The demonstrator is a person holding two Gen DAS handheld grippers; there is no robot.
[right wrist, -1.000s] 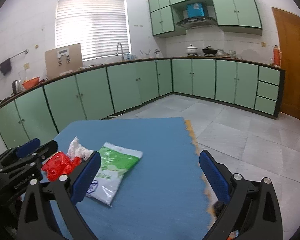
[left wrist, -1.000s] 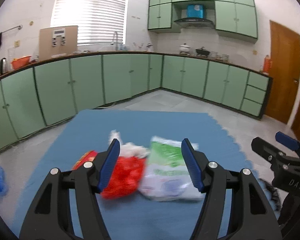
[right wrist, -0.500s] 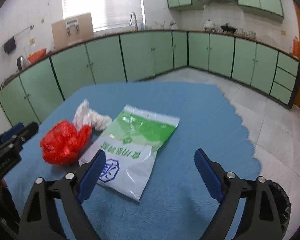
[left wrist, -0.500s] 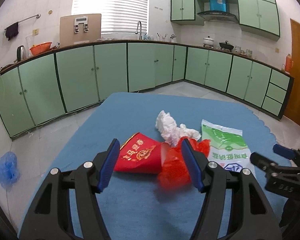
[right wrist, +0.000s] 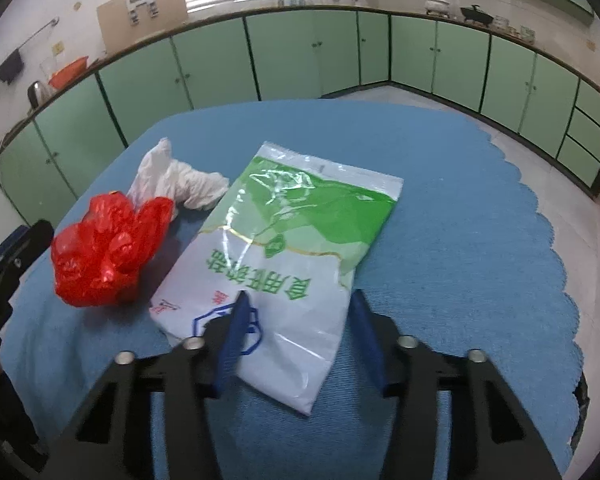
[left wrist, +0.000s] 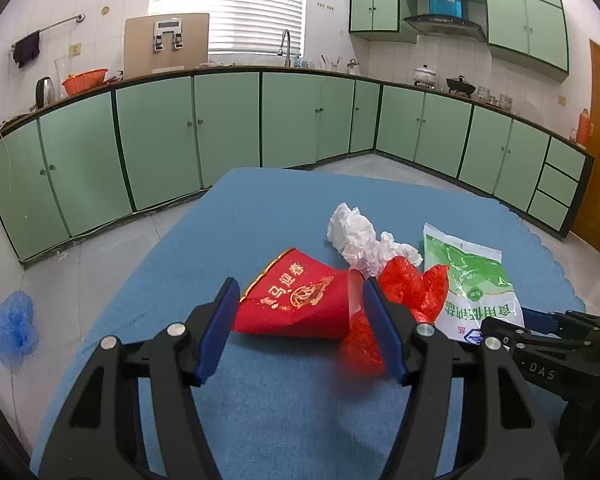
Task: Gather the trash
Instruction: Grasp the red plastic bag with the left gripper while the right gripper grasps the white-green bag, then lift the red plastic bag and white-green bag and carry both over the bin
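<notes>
Nothing had been collected as far as either view showed: all four pieces of trash lay on the blue mat (left wrist: 260, 400), and no bin was clearly in sight, only a dark rim at the mat's edge that could not be identified.

Nearest in the right wrist view, the right gripper (right wrist: 298, 326) hung over the near end of the green-and-white packet (right wrist: 296, 264), fingers (right wrist: 232, 340) closing with the packet's bottom corner between them, pads not yet pressing on it. The packet was a flat, glossy plastic pouch, rectangular, slightly creased, with light glinting off its film. At ten o'clock from it sat the red plastic bag (right wrist: 108, 256), crumpled into a thin, shiny, translucent ball. Just beyond that, touching it, lay the white tissue (right wrist: 176, 180), soft, wrinkled and twisted.

In the left wrist view the left gripper (left wrist: 300, 324) held its fingers (left wrist: 216, 332) apart, clamped on nothing, framing the red paper cup (left wrist: 296, 304). The cup lay on its side, a squashed cone of smooth printed card with gold lettering, its open mouth toward ten o'clock. The red bag touched its narrow end at three o'clock, the tissue sat at one o'clock, and the packet was farther right.

By the look of it, the first grasps were only beginning; lifting and binning every piece was still left. Farthest off stood the green cabinets (left wrist: 220, 128).
</notes>
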